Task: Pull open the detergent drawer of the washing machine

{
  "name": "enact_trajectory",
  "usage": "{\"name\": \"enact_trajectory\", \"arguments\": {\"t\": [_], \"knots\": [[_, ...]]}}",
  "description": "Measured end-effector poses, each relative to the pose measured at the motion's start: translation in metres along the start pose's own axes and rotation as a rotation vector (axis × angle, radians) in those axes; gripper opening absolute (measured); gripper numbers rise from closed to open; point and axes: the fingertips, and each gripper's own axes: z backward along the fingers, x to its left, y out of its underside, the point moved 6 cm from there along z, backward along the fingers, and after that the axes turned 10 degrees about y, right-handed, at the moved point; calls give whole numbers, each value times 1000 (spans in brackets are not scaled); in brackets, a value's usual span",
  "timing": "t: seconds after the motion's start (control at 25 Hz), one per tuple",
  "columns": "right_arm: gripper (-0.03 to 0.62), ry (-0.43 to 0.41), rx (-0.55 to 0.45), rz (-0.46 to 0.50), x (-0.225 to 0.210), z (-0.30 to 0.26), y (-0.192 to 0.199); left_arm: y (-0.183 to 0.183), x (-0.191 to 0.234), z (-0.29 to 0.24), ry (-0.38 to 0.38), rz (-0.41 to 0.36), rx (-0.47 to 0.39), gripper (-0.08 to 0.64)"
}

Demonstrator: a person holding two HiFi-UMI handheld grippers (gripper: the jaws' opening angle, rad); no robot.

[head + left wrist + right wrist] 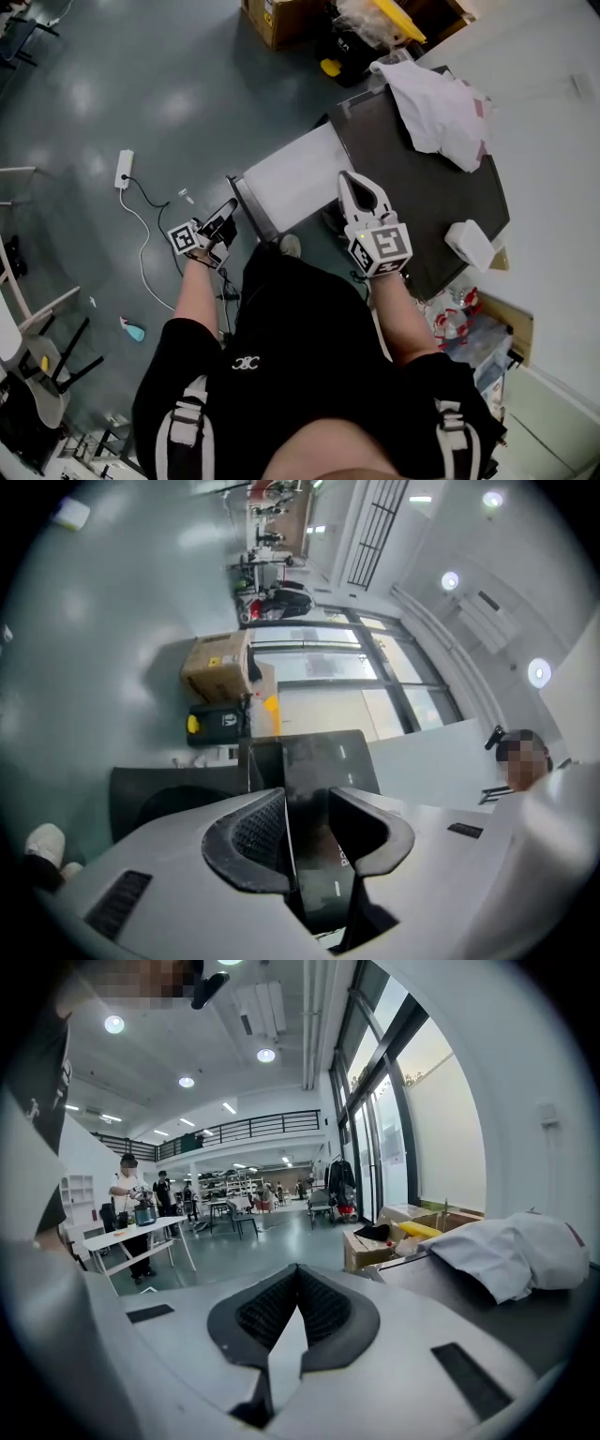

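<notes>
Left gripper [307,803]: we have it clenched on the dark front panel of the detergent drawer [314,752], which is pinched between its two ribbed pads.
Right gripper [298,1274]: its jaws are pressed together on nothing, and it hangs beside the dark top of the washing machine [422,202].
Drawer position: at the machine's front, on our left. Its pale body [295,178] juts toward us, so we judge it already well drawn out.
Doing the step well: we should pull straight along the drawer's own line, with the wrist level so the panel does not twist in the pads. We should ease off near the end stop and leave the right gripper out of the way.
Head view only: both grippers at once, the white cloth [436,108] heaped on the machine top, and our shoe [291,246] below the drawer.
Left gripper view only: the pinch itself, with the pads against the panel and a cardboard box [217,663] beyond.
Right gripper view only: its closed jaws, and tables [131,1232] far off in a hall.
</notes>
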Motion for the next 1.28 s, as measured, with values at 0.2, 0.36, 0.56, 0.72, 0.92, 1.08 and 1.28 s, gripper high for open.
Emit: {"name": "enact_trajectory", "arguments": {"t": [0.2, 0.36, 0.56, 0.72, 0.92, 1.08, 1.28], "knots": [[2, -27, -24, -3, 4, -6, -7, -28, -20, 13, -285, -259, -9, 42], [2, -26, -47, -8, 5, -13, -14, -51, -51, 20, -562, -573, 24, 0], [2, -50, -107, -33, 22, -28, -33, -80, -122, 16, -757, -869, -27, 0], [2, -80, -152, -46, 40, -38, -53, -96, -193, 6, -879, -1065, -142, 0], [2, -108, -232, -47, 52, -41, -81, -94, -266, -12, -1004, -1228, -217, 0], [2, -122, -285, -29, 59, -37, -104, -80, -314, -32, -1008, -1322, -281, 0], [2, -130, -322, 13, 64, -32, -121, -54, -349, -59, -986, -1390, -284, 0]]}}
